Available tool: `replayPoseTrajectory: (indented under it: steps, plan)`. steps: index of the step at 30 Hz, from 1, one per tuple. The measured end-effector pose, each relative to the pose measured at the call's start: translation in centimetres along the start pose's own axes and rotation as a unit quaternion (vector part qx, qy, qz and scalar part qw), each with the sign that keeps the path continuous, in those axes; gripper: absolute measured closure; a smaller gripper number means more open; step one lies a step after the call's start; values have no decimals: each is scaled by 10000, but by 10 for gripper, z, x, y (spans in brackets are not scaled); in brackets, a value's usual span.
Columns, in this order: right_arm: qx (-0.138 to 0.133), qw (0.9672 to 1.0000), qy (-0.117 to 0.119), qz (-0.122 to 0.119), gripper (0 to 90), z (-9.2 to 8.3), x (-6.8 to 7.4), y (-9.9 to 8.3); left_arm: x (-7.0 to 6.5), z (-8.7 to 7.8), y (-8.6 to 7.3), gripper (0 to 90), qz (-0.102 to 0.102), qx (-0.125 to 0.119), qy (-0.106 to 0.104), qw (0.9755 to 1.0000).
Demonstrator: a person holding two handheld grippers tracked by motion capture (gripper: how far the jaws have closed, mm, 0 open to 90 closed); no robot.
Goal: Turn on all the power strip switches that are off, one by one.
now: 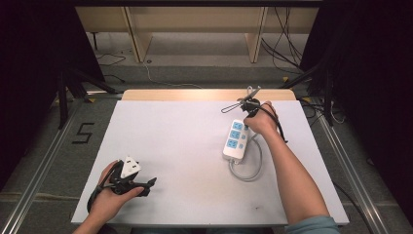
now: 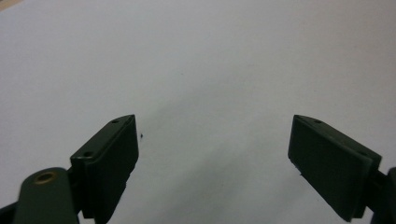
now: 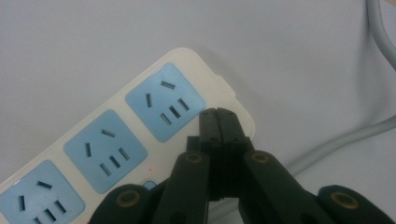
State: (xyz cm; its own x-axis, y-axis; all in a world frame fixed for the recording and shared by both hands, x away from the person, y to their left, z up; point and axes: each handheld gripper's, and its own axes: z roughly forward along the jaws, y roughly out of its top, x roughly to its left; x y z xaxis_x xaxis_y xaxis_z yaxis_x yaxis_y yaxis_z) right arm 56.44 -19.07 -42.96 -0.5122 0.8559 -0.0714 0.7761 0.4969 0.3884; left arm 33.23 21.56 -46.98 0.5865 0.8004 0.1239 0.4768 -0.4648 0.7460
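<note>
So the white power strip (image 1: 235, 142) is lying flat on the table (image 1: 185, 146) over on the right, right gripper (image 3: 218, 116) hanging just above its end with jaws pressed together, left gripper (image 2: 212, 154) near the front-left corner, jaws spread wide, nothing between them.

A lab-like recording space is suggested. A white-covered table (image 1: 195, 161) is framed by metal rails (image 1: 41, 161), with black curtains (image 1: 29, 58) at nine and three o'clock. Loose cables (image 1: 287, 48) are strewn across the floor at one o'clock.
</note>
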Motion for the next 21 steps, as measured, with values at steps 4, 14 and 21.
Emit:
replayPoseTrajectory:
  steps: [4,14,21]
  plan:
    - [13,10000,-9,-14,900,0,1,0,0,0,0,161,-6,-4,2,10000]
    - [32,10000,-28,-55,900,0,3,1,0,0,0,161,-7,3,-2,10000]
    - [56,10000,-39,-64,900,1,3,1,0,0,0,161,-2,2,3,10000]
